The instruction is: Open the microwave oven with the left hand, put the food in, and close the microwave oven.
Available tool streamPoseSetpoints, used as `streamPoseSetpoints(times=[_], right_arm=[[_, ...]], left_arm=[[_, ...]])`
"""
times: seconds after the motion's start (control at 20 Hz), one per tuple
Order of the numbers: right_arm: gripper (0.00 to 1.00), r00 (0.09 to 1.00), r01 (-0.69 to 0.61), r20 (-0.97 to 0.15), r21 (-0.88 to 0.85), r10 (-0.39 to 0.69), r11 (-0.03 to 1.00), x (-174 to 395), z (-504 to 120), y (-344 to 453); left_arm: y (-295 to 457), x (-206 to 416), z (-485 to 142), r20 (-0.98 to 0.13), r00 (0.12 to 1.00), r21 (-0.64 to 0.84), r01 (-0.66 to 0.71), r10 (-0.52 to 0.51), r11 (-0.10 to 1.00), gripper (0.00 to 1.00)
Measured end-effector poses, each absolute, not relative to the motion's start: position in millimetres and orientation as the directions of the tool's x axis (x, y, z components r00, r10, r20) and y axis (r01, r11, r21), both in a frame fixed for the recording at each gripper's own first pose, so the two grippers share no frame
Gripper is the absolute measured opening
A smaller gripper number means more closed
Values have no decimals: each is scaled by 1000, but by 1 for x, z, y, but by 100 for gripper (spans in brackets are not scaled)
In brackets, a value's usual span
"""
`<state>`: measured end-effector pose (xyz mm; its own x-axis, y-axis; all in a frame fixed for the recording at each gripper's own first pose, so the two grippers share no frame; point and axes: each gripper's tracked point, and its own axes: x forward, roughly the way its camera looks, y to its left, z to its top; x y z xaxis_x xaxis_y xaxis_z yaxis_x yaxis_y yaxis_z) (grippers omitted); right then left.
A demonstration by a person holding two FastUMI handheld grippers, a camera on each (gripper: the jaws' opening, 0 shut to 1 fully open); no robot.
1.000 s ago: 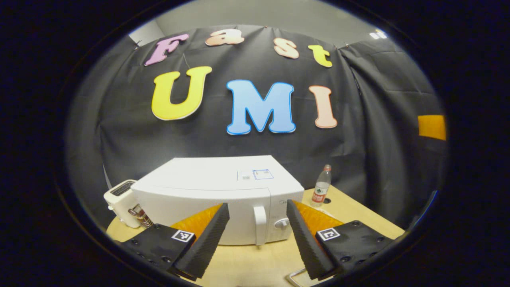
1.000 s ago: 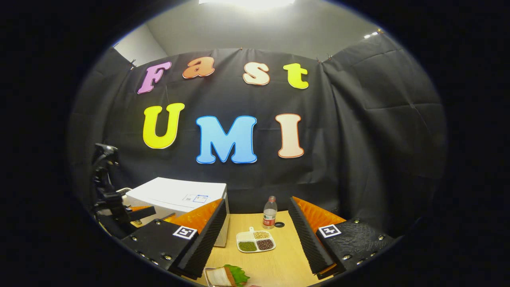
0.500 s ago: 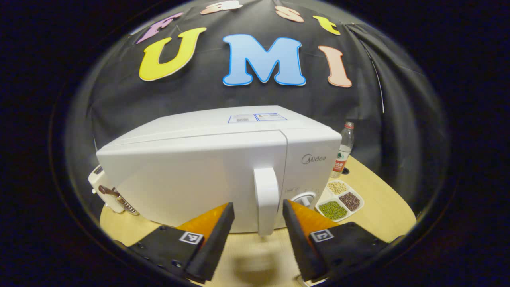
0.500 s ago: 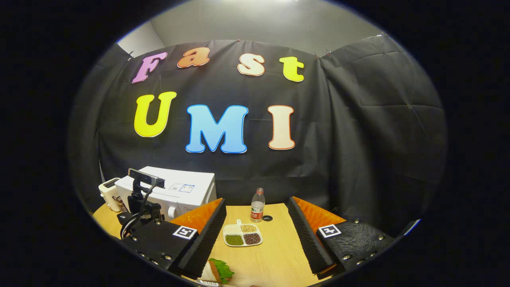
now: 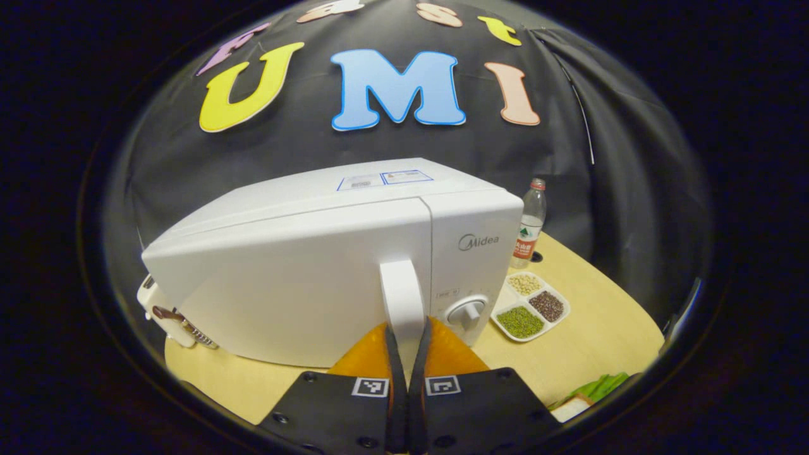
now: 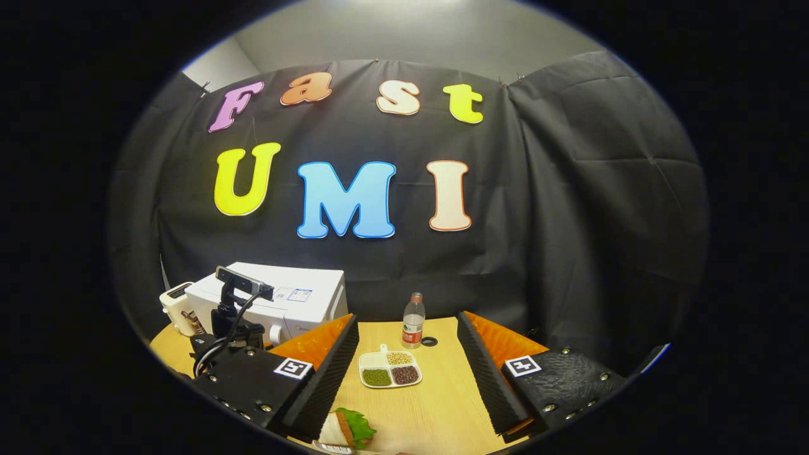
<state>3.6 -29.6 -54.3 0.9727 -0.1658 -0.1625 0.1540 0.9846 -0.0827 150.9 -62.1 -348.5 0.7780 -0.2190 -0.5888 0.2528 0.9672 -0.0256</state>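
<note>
The white microwave (image 5: 303,265) stands on the wooden table with its door closed. My left gripper (image 5: 405,344) is shut on the lower part of the vertical door handle (image 5: 400,291), one finger on each side. In the right gripper view the microwave (image 6: 303,297) is at the far left, and the left gripper's camera mount (image 6: 237,287) stands in front of it. My right gripper (image 6: 407,373) hangs open over the table with nothing between its fingers. The food, a sandwich with green lettuce (image 6: 346,431), lies on a plate just below its left finger. Its lettuce (image 5: 597,387) peeks in at the lower right.
A white toaster (image 5: 158,306) sits left of the microwave. A divided white dish of beans (image 5: 531,308) (image 6: 389,369) and a water bottle (image 5: 528,222) (image 6: 413,321) stand to the microwave's right. Bare tabletop (image 6: 442,404) lies between the dish and my right gripper.
My left gripper moved in on the microwave and went from open to shut on the door handle. The right gripper stayed open and nearly still.
</note>
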Motion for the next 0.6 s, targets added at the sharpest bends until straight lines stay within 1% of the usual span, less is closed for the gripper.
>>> streamPoseSetpoints(times=[0.15,0.2,0.3,0.45,0.6], right_arm=[[95,975,148,-152,-93,-161,985,3,-52,-30],[95,975,149,-150,-95,-162,984,3,-52,-30],[95,974,156,-150,-88,-168,984,4,-52,-33],[95,973,140,-176,-61,-149,988,9,-64,-26],[95,974,110,-193,-54,-118,992,15,-70,-15]], left_arm=[[-62,147,-348,-602,765,-34,261,-229,965,7],[-59,134,-350,-623,749,-42,257,-227,965,7],[-50,100,-345,-616,747,-54,277,-250,959,7],[-28,46,-337,-641,718,-93,278,-271,956,7],[5,-2,-331,-665,702,-85,269,-256,959,7]])
